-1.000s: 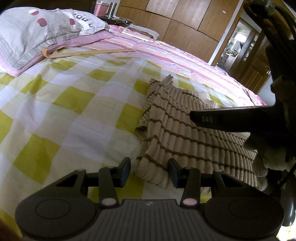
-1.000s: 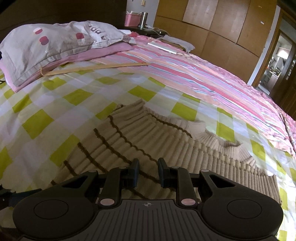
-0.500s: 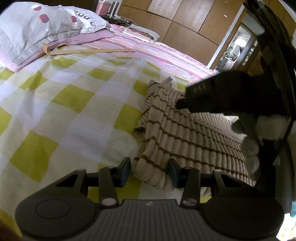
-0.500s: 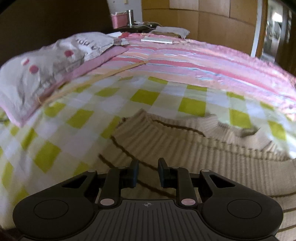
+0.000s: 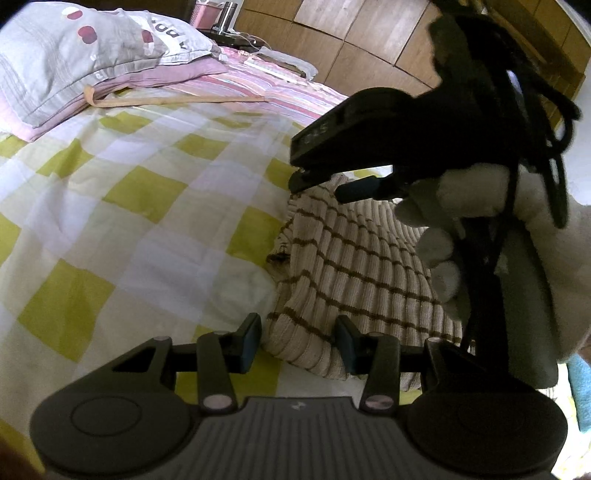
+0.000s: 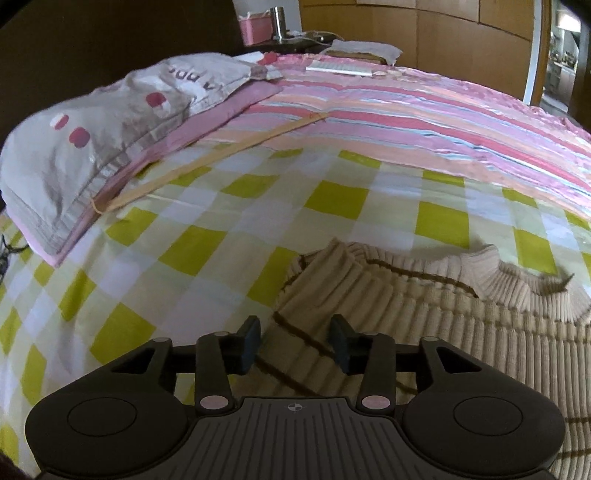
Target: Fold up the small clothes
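A beige ribbed sweater with thin brown stripes (image 5: 354, 266) lies folded on the green-checked bed sheet (image 5: 140, 206). My left gripper (image 5: 297, 341) is open, its jaws either side of the sweater's near corner. My right gripper (image 6: 295, 341) is open over the sweater's left part (image 6: 424, 317). In the left wrist view the right gripper (image 5: 317, 186) hangs above the sweater's far edge, held by a white-gloved hand (image 5: 461, 206), and it hides part of the sweater. The ribbed collar (image 6: 517, 284) shows at the right.
A grey pillow on a pink one (image 6: 110, 140) lies at the far left, with a long wooden stick (image 6: 207, 162) beside it. A pink striped quilt (image 6: 424, 122) covers the far side. Wooden wardrobes (image 5: 369, 33) and a nightstand with a pink box (image 6: 255, 26) stand behind.
My right gripper was nearly shut over the sweater and has opened wide. It has swung over the sweater's far left edge. My left gripper has stayed open at the near corner.
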Demonstrator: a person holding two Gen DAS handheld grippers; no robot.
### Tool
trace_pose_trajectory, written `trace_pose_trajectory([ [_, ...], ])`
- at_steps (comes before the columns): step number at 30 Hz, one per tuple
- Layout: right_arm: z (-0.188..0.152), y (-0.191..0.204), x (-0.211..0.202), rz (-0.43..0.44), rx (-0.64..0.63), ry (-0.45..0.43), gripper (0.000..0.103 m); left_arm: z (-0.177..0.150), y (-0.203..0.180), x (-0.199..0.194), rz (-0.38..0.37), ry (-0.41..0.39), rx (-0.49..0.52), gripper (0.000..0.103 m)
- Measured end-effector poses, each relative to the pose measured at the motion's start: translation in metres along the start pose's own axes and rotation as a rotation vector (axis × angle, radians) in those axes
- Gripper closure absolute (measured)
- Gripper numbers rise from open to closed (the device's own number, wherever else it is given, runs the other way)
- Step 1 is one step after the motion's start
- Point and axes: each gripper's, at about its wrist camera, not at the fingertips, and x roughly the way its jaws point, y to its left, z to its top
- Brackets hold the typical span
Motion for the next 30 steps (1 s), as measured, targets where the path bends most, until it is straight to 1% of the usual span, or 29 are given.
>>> trace_pose_trajectory([
  [5,-0.004,0.007,0.009,-0.044,-0.06,0.013,0.056,0.0,-0.001,0.001,0.0,-0.002,0.006,0.054],
  [8,-0.005,0.008,0.011,-0.05,-0.072,0.013,0.055,0.0,-0.001,0.002,0.0,-0.001,0.006,0.054],
  [13,-0.005,0.006,0.008,-0.043,-0.056,0.006,0.055,0.001,-0.001,0.001,-0.005,-0.002,0.002,0.054],
  [16,-0.007,-0.003,-0.004,-0.016,-0.012,-0.012,0.055,0.001,0.0,0.001,0.001,-0.009,0.002,0.054],
  [19,-0.012,-0.02,-0.029,-0.004,0.02,-0.066,0.055,0.002,0.001,-0.001,0.017,-0.028,0.007,0.054],
  [22,-0.023,-0.051,-0.061,-0.03,0.062,-0.111,0.055,0.003,-0.001,-0.007,0.022,-0.069,0.023,0.054],
  [26,-0.044,-0.106,-0.096,-0.082,0.152,-0.128,0.055,-0.003,-0.018,-0.016,0.032,-0.147,0.125,0.054],
  [30,-0.068,-0.152,-0.12,-0.119,0.225,-0.136,0.055,-0.012,-0.037,-0.015,0.016,-0.162,0.219,0.054],
])
